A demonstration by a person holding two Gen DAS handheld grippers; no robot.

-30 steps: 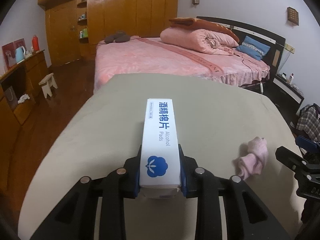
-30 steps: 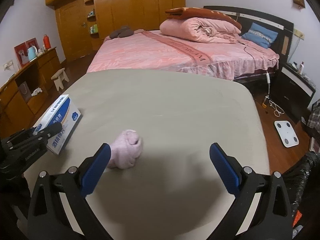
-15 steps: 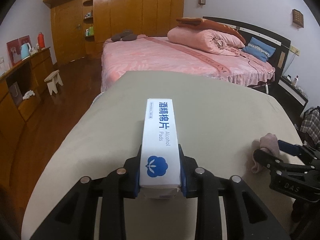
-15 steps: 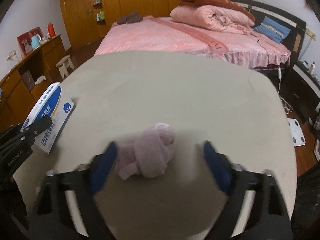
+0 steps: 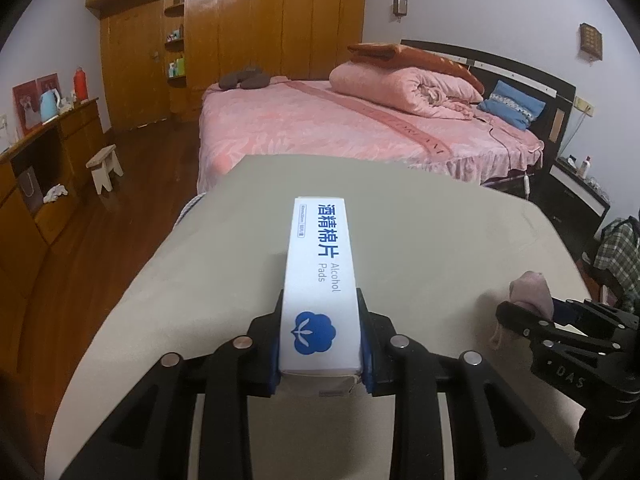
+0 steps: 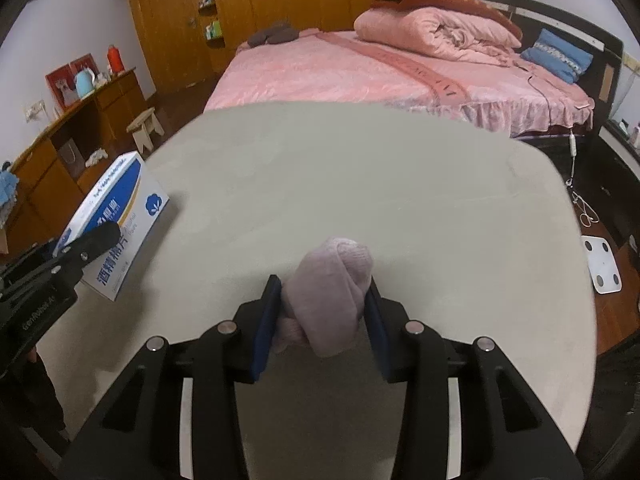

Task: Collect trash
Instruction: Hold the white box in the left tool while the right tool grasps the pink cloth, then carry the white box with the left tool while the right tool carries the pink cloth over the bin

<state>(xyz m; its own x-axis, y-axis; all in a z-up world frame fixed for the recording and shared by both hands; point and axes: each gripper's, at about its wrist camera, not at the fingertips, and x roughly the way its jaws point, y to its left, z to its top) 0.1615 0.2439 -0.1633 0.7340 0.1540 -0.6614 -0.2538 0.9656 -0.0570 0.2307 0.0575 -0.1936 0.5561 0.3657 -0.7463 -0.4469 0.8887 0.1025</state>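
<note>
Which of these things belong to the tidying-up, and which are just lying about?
Part of the job:
- alcohol pads box, clamped in the left gripper
- pink cloth bundle, squeezed in the right gripper

Just lying about:
- bed
- stool
- kettle

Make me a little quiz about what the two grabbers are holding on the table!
1. True or false: the left hand-held gripper grips a white and blue alcohol pads box.
2. What sits between the pads of the right hand-held gripper? A) a kettle B) a pink sock bundle C) a pillow
3. Fill in: the table stands in front of a pink ____.

Key: 1 true. 2 B; its jaws have just been closing and the pads now press on the bundle. 3 bed.
</note>
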